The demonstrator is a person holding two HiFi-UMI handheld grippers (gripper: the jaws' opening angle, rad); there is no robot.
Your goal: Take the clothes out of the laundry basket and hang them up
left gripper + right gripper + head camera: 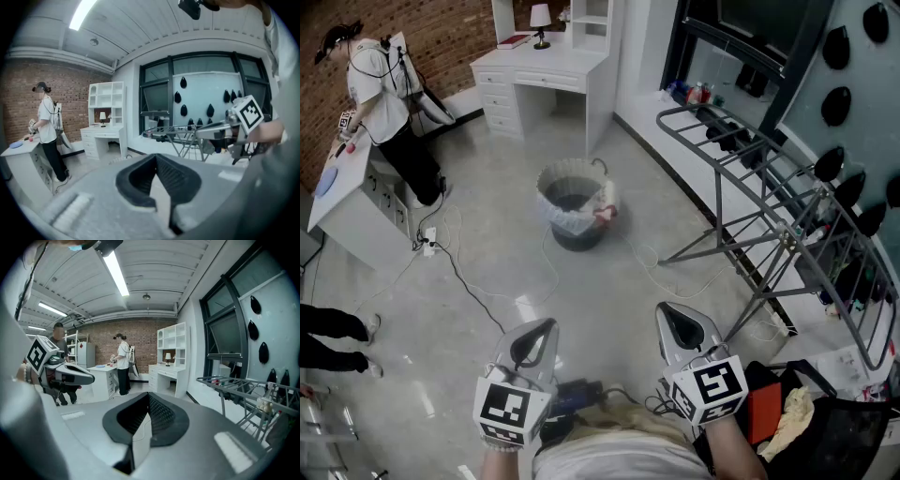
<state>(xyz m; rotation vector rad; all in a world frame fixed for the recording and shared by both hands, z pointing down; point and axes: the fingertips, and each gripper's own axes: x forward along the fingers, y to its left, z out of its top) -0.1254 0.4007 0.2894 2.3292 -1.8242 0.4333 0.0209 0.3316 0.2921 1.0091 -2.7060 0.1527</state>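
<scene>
In the head view the round laundry basket (575,211) stands on the floor in the middle of the room. Dark clothes lie inside it, and a white and red piece (605,212) hangs over its right rim. The grey metal drying rack (769,187) stands to the right with bare bars; both gripper views catch it too, as the rack (180,136) and the rack (243,390). My left gripper (534,339) and right gripper (680,328) hover side by side near my body, well short of the basket. Both are shut with nothing between the jaws (157,157) (149,397).
A white desk with shelves (544,75) stands at the back. A person (384,103) works at a white table (337,202) on the left. Cables (487,300) trail across the floor. A black bag with cloth (825,422) sits at the bottom right.
</scene>
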